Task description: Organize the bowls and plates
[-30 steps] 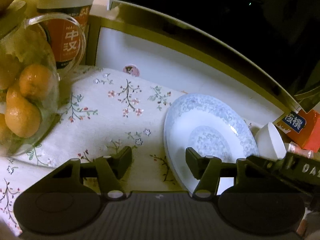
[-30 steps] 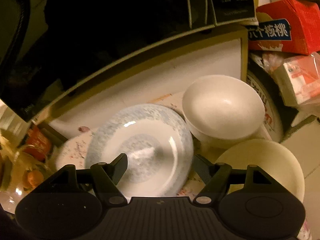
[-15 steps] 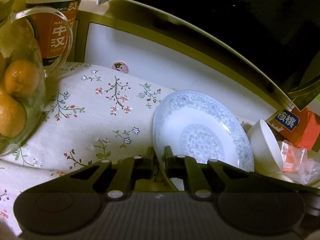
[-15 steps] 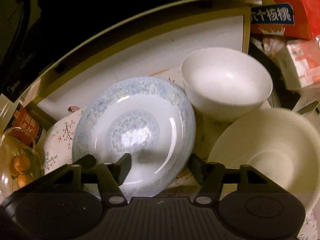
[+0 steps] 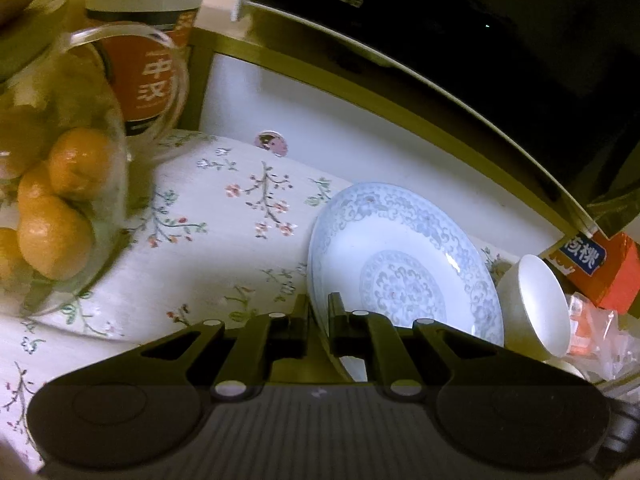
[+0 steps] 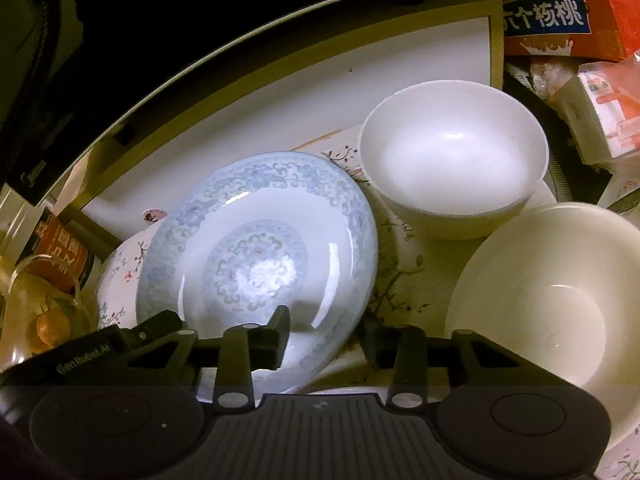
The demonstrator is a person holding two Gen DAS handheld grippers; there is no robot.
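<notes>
A blue-patterned plate (image 5: 404, 268) is tilted up off the floral cloth (image 5: 224, 216). My left gripper (image 5: 319, 320) is shut on its near-left rim. The plate also shows in the right wrist view (image 6: 256, 264). My right gripper (image 6: 322, 336) is open over the plate's near-right edge, one finger above the plate face, the other beside its rim. A white bowl (image 6: 452, 160) stands behind and right of the plate. A larger cream bowl (image 6: 552, 304) sits at the right, close to my right gripper. The white bowl shows edge-on in the left wrist view (image 5: 536, 308).
A glass jar of oranges (image 5: 52, 208) and a red paper cup (image 5: 148, 56) stand at the left. A black Midea microwave (image 5: 440, 32) sits on a shelf above. A red carton (image 6: 560, 16) and snack packets (image 6: 600, 120) crowd the right.
My left gripper shut on the plate's rim and tilted it up. My right gripper moved forward over the plate and bowls, staying open.
</notes>
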